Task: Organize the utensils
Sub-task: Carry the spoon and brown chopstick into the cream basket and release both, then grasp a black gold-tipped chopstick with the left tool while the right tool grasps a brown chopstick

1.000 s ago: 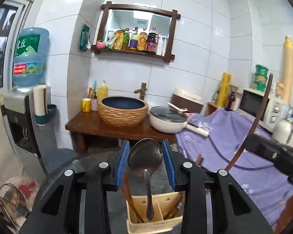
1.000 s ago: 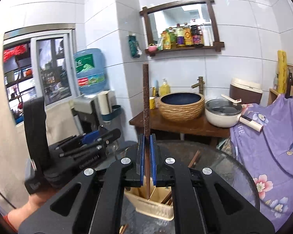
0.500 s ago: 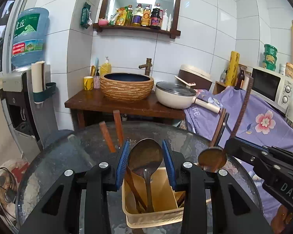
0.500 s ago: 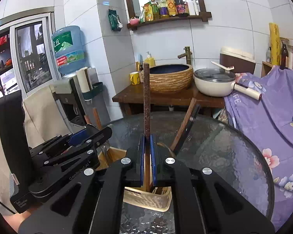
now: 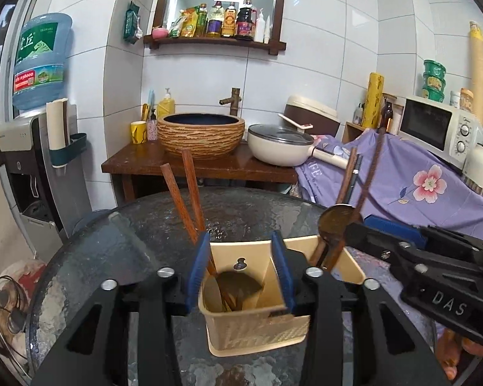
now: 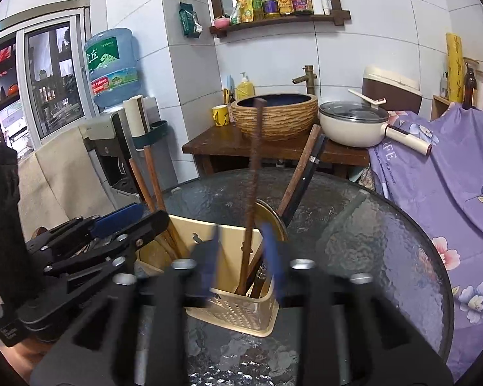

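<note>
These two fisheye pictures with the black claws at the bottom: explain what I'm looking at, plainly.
No robot here: a person holds a two-finger gripper in each hand, and a camera on each looks forward along its fingers. One picture is from the left gripper, the other from the right gripper; each also catches the other gripper at its side. On the round glass table stands a beige utensil holder with compartments. Both sets of jaws have just been opening and grip nothing now. The metal spoon lies down in the holder's left compartment beside wooden chopsticks. The long dark-handled utensil stands loose in the right compartment, between the right gripper's parted blue pads.
</note>
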